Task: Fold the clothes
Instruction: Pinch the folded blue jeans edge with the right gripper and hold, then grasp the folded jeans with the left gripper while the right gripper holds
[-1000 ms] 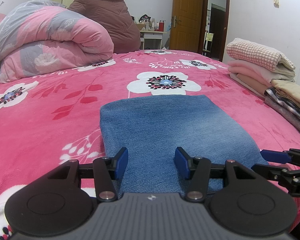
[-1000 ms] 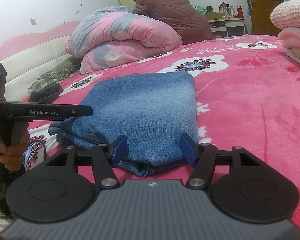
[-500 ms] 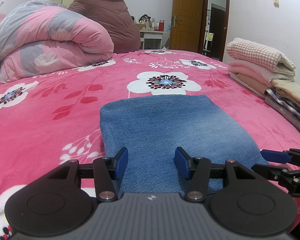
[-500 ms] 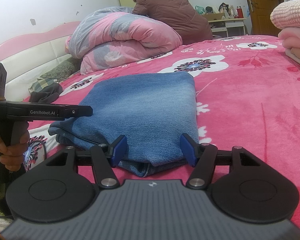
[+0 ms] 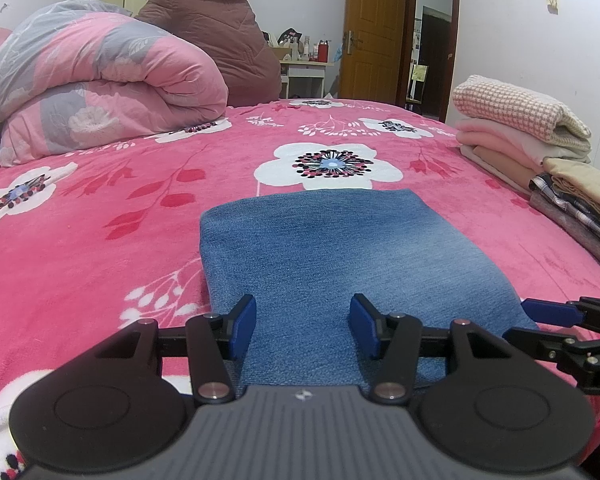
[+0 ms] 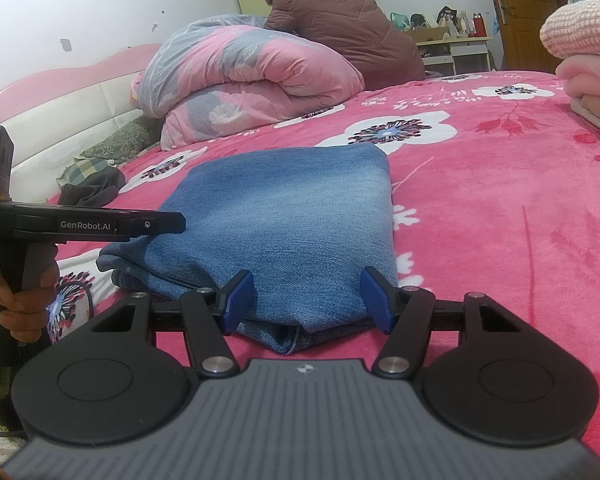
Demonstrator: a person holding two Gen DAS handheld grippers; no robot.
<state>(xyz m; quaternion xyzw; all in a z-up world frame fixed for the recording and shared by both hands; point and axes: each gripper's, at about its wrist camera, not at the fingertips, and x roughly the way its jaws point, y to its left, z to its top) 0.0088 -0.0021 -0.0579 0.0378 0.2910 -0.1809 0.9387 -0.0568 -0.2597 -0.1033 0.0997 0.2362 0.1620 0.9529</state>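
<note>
Now folded jeans [image 5: 340, 256] lie flat on pink flowered blanket [image 5: 100, 240], near front edge of bed. Left gripper [image 5: 302, 326] hovers over near end of jeans, jaws apart, gripping nothing. Right gripper [image 6: 307, 300] sits at jeans' near corner, jaws apart, fabric between blue pads, not pinched. Stack of folded clothes [image 5: 520, 140] lies well right; rolled quilt [image 5: 100, 88] far left.

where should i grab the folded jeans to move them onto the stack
Take the jeans at the near edge, where the layers show as open ends facing the right gripper. Come in low and level from the near side with the jaws turned to stand one above the other, so they pinch all layers together. The far edge is a smooth fold, harder to get under. This is a judgement.
</note>
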